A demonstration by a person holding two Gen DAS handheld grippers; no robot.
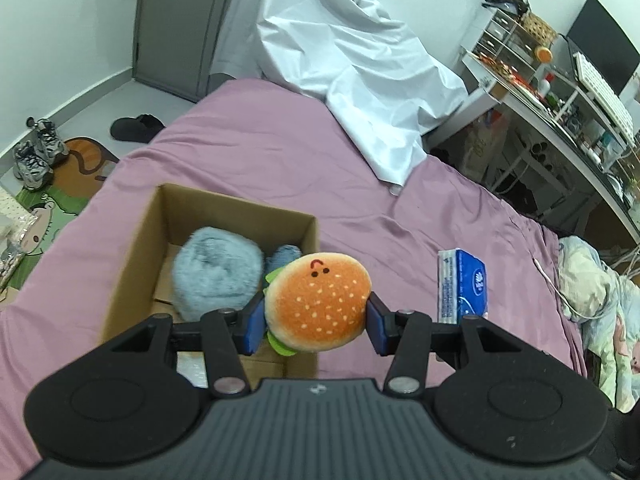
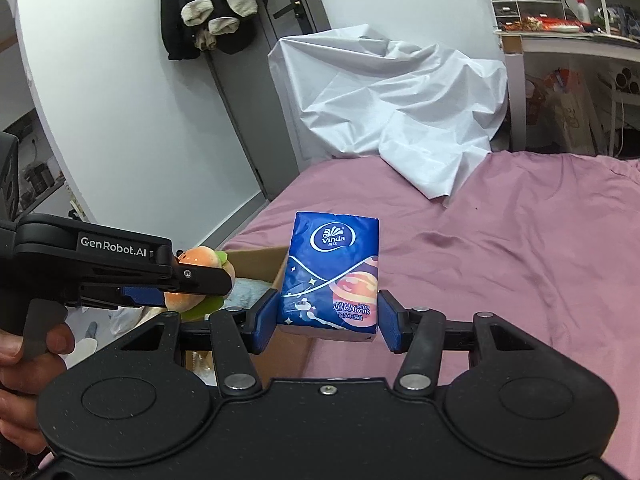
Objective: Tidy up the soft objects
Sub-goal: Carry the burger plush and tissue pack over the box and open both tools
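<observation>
My left gripper (image 1: 316, 322) is shut on a plush hamburger toy (image 1: 318, 300) and holds it over the near right corner of an open cardboard box (image 1: 132, 264) on the pink bed. A fluffy grey-blue soft item (image 1: 218, 276) and a smaller blue one (image 1: 282, 258) lie in the box. My right gripper (image 2: 327, 320) is shut on a blue Vinda tissue pack (image 2: 332, 272) and holds it above the bed, just right of the box (image 2: 260, 258). The left gripper (image 2: 176, 280) with the hamburger toy (image 2: 200, 260) shows at the left of the right wrist view. The tissue pack also shows in the left wrist view (image 1: 464, 284).
The pink bed sheet (image 1: 280, 152) spreads around the box. A crumpled white sheet (image 1: 360, 64) lies at the bed's far end. A cluttered desk (image 1: 560, 92) stands to the right. Shoes (image 1: 36, 152) and a floor mat lie on the left.
</observation>
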